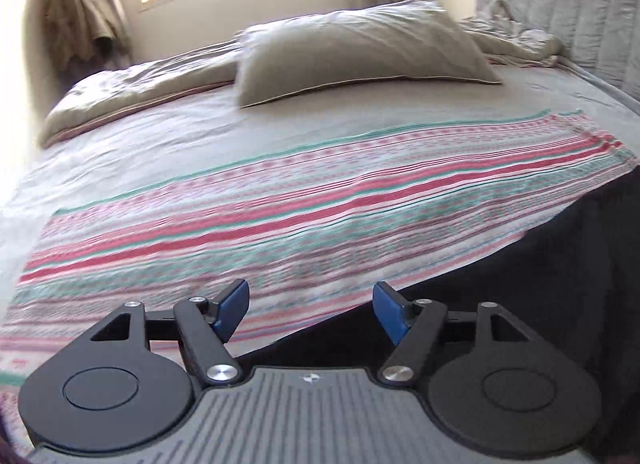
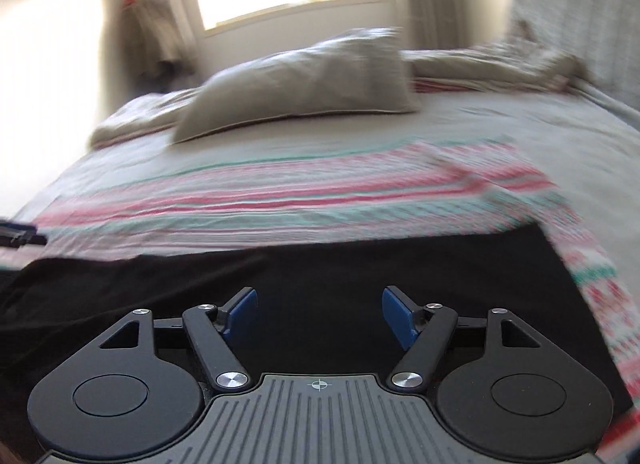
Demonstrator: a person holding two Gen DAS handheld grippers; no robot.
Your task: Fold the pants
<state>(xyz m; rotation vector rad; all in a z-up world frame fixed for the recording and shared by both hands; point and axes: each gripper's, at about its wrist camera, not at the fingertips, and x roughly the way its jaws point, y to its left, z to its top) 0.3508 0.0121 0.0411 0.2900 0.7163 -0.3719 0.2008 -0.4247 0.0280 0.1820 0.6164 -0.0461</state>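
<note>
Both my grippers, left gripper point(image 1: 310, 310) and right gripper point(image 2: 319, 314), are spread wide with nothing in them. The black pants point(image 2: 280, 276) lie flat right below, on the striped blanket point(image 1: 320, 200) over the bed. Pillow point(image 1: 360, 48) is farther back. Looks like I'm between folds, so next I'd grab an edge again.

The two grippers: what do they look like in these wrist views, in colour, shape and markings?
The left gripper and the right gripper look alike. Each has two blue pads on black link arms with silver pivot screws. Behind sit two round black discs and a grey ribbed plate bearing a small crosshair mark. No cables, hands or sleeves are visible.
</note>
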